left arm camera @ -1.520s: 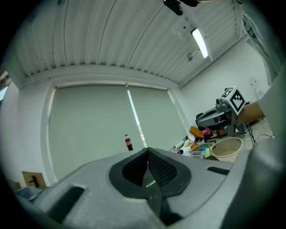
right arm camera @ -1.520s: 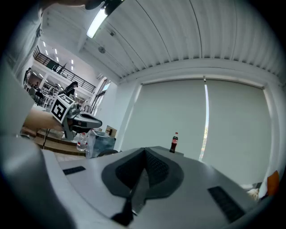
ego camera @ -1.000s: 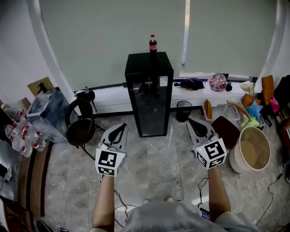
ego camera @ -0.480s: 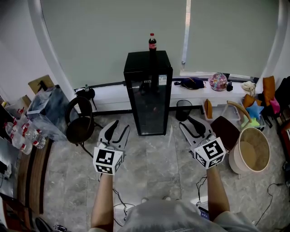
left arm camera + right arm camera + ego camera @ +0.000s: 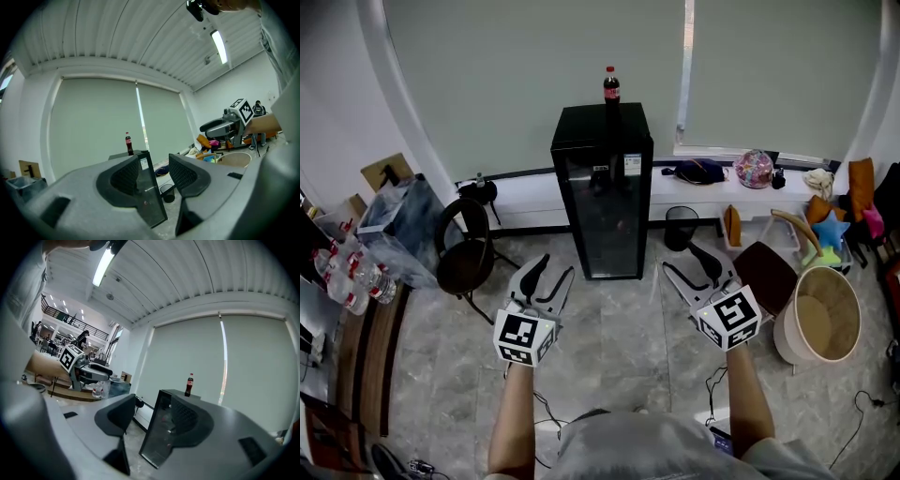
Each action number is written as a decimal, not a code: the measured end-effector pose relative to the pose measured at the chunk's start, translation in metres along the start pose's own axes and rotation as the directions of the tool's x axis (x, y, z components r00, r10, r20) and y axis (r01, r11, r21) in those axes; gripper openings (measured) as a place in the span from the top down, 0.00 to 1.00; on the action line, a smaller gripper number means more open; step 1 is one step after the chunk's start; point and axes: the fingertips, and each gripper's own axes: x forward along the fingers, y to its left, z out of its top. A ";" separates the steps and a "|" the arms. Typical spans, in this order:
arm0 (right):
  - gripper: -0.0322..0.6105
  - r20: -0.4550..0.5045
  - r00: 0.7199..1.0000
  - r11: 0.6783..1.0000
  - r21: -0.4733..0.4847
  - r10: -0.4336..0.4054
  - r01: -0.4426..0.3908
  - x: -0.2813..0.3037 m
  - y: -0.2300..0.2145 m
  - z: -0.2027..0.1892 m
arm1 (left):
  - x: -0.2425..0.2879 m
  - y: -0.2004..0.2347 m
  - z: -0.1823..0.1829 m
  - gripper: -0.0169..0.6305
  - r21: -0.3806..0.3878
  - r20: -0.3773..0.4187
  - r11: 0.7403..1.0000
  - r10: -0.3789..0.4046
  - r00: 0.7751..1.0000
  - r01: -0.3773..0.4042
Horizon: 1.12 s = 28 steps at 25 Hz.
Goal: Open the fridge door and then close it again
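Observation:
A tall black fridge (image 5: pixel 602 197) with a dark glass door stands shut against the far wall, a cola bottle (image 5: pixel 611 86) on its top. My left gripper (image 5: pixel 555 267) hovers over the floor in front of it, slightly left; its jaws have just been opening and hold nothing. My right gripper (image 5: pixel 680 258) hovers slightly right of the door; its jaws have also just been opening, empty. In the left gripper view the fridge (image 5: pixel 151 199) shows between the jaws, still at a distance. The right gripper view frames the fridge (image 5: pixel 157 437) the same way.
A black chair (image 5: pixel 467 258) stands left of the fridge and a small black bin (image 5: pixel 678 228) right of it. A round beige tub (image 5: pixel 825 312) and a brown stool sit at the right. Water bottles (image 5: pixel 347 281) lie at the left. Cables trail on the floor near my feet.
Both grippers went from shut to wide open. Both hands shifted a little forward toward the fridge and slightly lower.

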 end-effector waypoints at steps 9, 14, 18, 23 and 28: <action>0.61 -0.036 0.999 0.999 -0.009 0.031 -0.032 -0.002 -0.018 -0.035 | 0.013 -0.020 -0.039 0.68 -0.037 -0.103 0.999 0.017 0.995 -0.021; 0.61 -0.042 0.999 1.000 -0.006 0.021 -0.021 0.022 -0.038 -0.044 | 0.040 0.000 -0.047 0.70 -0.056 -0.098 0.998 0.035 0.995 -0.040; 0.61 -0.069 0.997 1.000 -0.018 0.014 -0.015 0.057 -0.053 -0.057 | 0.075 0.028 -0.065 0.70 -0.058 -0.105 0.998 0.025 0.994 -0.031; 0.61 -0.116 0.993 0.999 -0.036 -0.004 0.000 0.127 -0.078 -0.063 | 0.130 0.087 -0.088 0.70 -0.073 -0.114 0.997 0.001 0.993 -0.009; 0.61 -0.162 0.987 0.998 -0.065 -0.018 0.008 0.209 -0.104 -0.057 | 0.188 0.158 -0.103 0.70 -0.085 -0.126 0.996 -0.034 0.991 0.024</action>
